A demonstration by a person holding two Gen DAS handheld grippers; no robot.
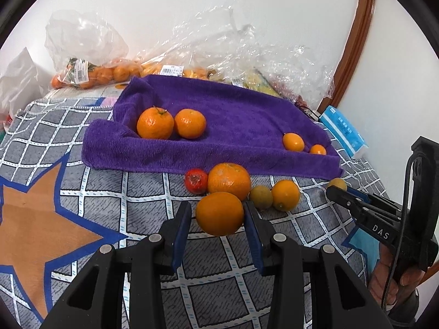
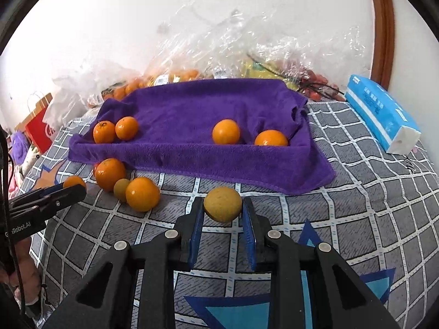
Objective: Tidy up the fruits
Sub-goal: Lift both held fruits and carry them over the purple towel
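The middle of the purple terry towel (image 2: 192, 126) lies bare between its fruit pairs. A near-left cluster of loose oranges (image 2: 109, 176) blocks that side; right, the grey checked cloth (image 2: 370, 192) is clear.

This looks like a bedroom in someone's home: a bed covered by a grey checked quilt (image 2: 356, 192) with star patches, a pack of tissues (image 2: 384, 115), supermarket fruit bags (image 1: 90, 71) against a plain white wall, a red paper shopping bag (image 2: 37, 126) beside it.
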